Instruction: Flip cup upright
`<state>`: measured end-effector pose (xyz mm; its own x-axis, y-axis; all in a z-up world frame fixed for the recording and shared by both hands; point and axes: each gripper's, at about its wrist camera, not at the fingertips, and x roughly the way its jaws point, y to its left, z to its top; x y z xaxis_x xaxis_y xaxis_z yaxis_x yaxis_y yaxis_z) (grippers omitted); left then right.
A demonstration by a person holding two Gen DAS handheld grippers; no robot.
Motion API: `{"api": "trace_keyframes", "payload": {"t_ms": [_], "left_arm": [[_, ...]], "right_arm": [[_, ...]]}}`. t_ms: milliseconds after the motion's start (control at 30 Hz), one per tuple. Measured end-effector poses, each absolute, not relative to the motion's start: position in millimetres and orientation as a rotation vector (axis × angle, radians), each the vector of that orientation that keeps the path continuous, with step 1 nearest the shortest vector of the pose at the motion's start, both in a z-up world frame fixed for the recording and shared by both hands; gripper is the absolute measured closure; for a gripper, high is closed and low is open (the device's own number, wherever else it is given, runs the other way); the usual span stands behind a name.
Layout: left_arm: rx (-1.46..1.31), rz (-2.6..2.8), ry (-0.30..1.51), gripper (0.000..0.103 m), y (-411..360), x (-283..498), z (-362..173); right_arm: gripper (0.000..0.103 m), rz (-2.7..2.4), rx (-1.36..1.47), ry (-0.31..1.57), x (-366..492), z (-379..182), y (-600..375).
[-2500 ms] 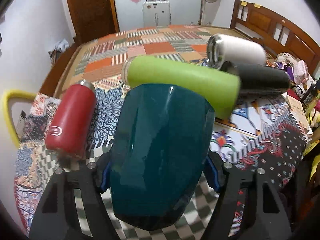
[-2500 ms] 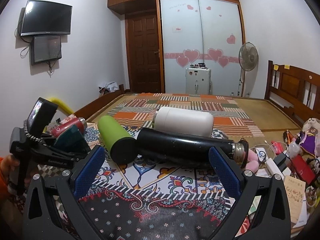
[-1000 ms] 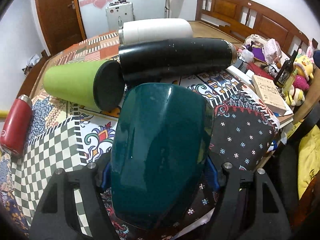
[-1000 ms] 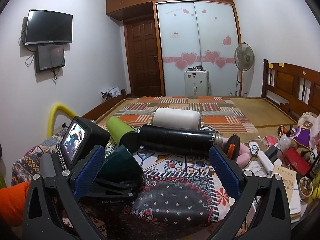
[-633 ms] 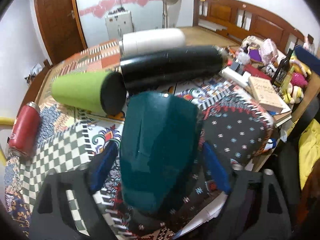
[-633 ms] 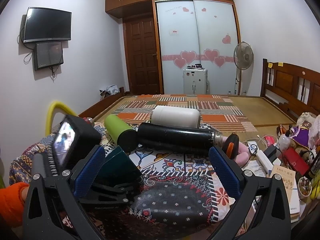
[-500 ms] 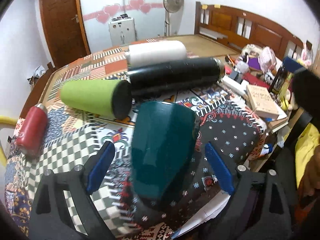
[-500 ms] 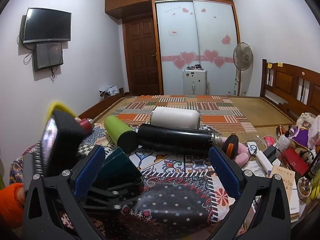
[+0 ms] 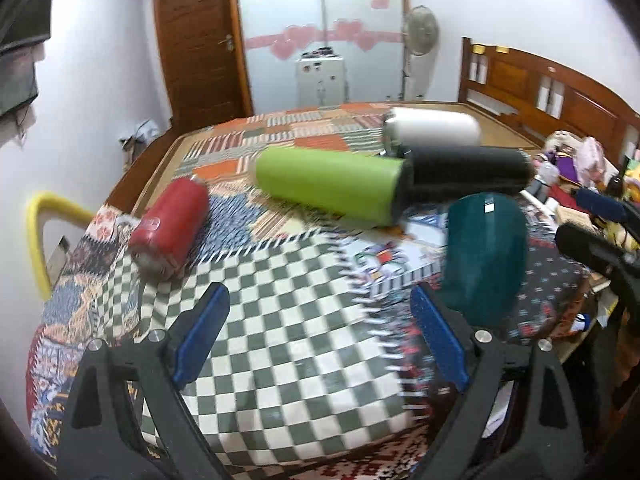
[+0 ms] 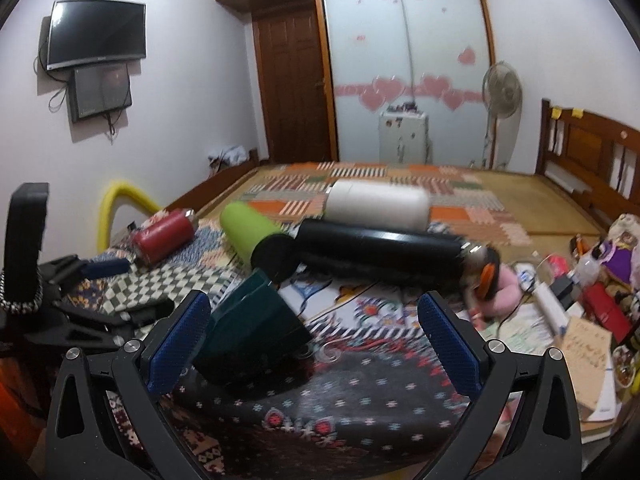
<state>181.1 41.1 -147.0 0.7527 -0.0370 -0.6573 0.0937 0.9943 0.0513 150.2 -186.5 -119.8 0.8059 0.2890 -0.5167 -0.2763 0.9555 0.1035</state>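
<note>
1. The dark green cup (image 10: pixel 252 332) lies on its side on the cloth, just in front of the lime bottle (image 10: pixel 250 228)
2. It looks smooth, hard and slippery; grab its sides
3. Left gripper (image 9: pixel 320 340) and right gripper (image 10: pixel 314 342) are wide apart, holding nothing

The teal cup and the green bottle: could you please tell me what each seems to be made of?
The teal cup looks like glazed ceramic or glossy plastic: it carries a sharp bright highlight. The green bottle looks matte, probably powder-coated metal, with no glare and a black end.
</note>
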Motion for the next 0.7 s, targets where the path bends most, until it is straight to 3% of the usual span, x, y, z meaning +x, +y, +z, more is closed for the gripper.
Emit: {"api": "trace_keyframes", "payload": {"t_ms": [233, 700], "left_arm": [[0.048, -0.115, 0.764, 0.011, 43.5, 193.5, -175.1], [0.070, -0.223, 0.737, 0.011, 8.0, 184.4, -179.3]], "right_arm": [[0.000, 0.361, 0.052, 0.689, 169.1, -148.0, -168.5], [0.004, 0.438, 0.030, 0.794, 187.3, -147.1, -159.1]]}}
